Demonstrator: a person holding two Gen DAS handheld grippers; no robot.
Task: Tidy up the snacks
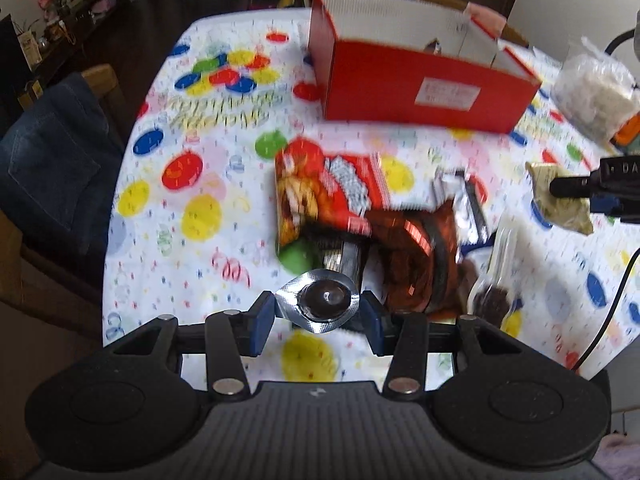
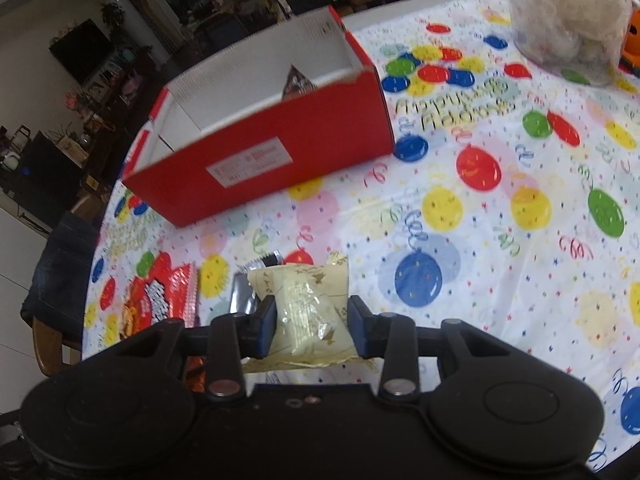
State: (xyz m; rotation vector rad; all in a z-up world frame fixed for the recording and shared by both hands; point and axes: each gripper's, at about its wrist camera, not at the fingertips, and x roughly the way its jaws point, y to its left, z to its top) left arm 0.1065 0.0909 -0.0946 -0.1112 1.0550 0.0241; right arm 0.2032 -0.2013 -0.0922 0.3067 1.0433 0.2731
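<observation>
A round table under a white cloth (image 2: 500,240) printed with coloured balloons fills both views, with a dark living room and a chair draped in denim beyond its left edge. At the far side of the table stands an open red box (image 2: 280,148) with white corrugated walls inside and a white label on its near face; one small dark packet already peeks over its rim.

The left gripper (image 1: 318,314) pinches a round dark sweet in a silvery foil wrapper (image 1: 320,304), the blue pads pressing the wrapper's crimped edges on either side. The right gripper (image 2: 312,326) is closed on a pale yellow snack packet (image 2: 306,308), gripped across its middle, with the near end sagging below the fingers.

Both loads seem lifted and ready for the box, so the step in hand looks like carrying them over. To do it well, each hand should rise above the box's near wall before releasing, and drop its snack well inside the walls. The foil edges are a thin hold, so the left hand wants a steady, unhurried carry.

From either tool, the box lies ahead and farther off, well apart. Just beyond the left gripper a heap of snacks remains: a red chip bag (image 1: 320,196) and a shiny brown wrapper (image 1: 412,252).
</observation>
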